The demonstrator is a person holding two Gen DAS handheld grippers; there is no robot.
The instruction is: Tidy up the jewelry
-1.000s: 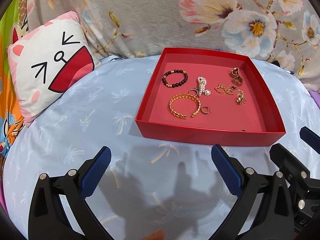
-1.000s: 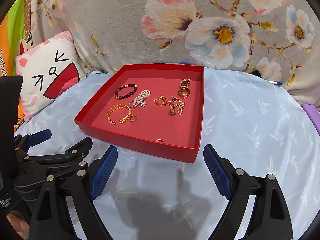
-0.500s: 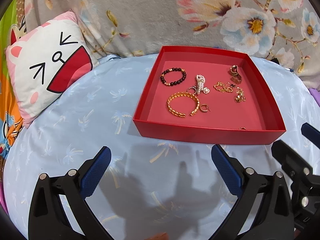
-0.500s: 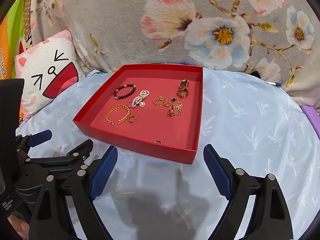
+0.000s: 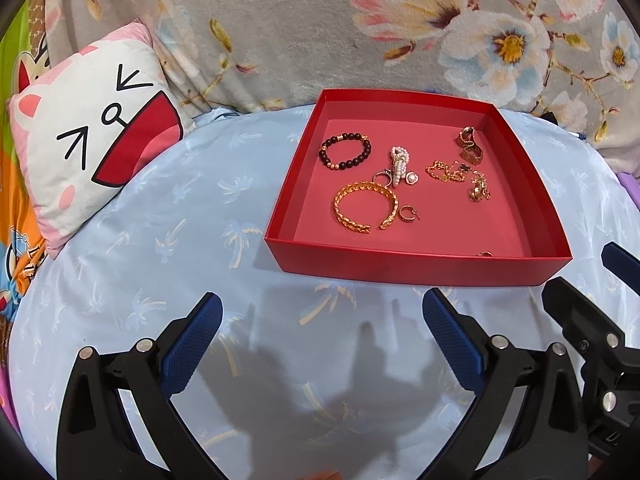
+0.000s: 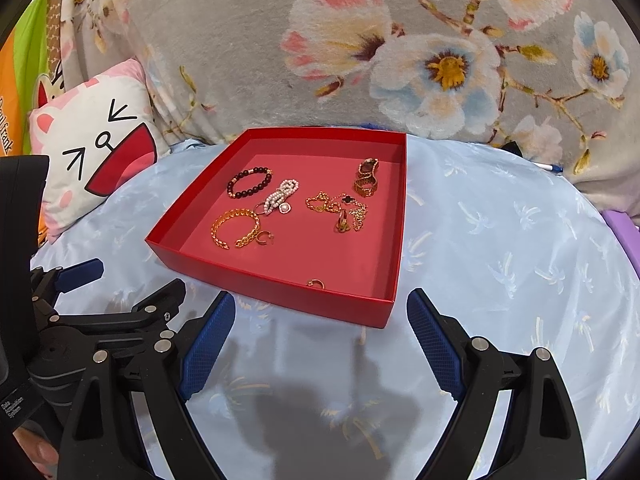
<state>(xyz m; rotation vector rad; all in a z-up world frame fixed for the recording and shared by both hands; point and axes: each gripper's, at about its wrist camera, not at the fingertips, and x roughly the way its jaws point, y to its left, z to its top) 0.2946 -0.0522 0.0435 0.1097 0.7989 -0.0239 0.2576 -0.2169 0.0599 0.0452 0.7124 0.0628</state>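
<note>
Jewelry fills the red tray (image 5: 400, 270), which sits right of centre in the left wrist view and at centre in the right wrist view, on a pale blue bedsheet (image 5: 180, 240). In the left wrist view we see a dark beaded bracelet (image 5: 345, 153) toward the tray's upper left, a pearl piece (image 5: 400, 162) just right of it, and a gold cuff bangle (image 5: 366, 208) below, with a small hoop (image 5: 409, 213) just beside its open end. Toward the upper right lie a bronze-toned piece (image 5: 470, 146), a tangled gold chain (image 5: 446, 170) and a gold earring (image 5: 478, 192). 1 more small ring (image 6: 316, 283) rests near the tray's bottom wall; we think it is a ring, though it is too small to be sure.

Both of our tools are empty. The left gripper (image 5: 320, 336) hangs below the tray with its jaws spread wide, and the right gripper (image 6: 320, 328) hangs likewise, jaws wide apart over bare sheet. Neither touches the tray.

On progress, we judge with caution: every piece we can see lies inside the tray and none on the sheet. That fits pieces gathered in and finished, and equally a loose heap awaiting sorting, since the chain is tangled and the items lie ungrouped.
</note>
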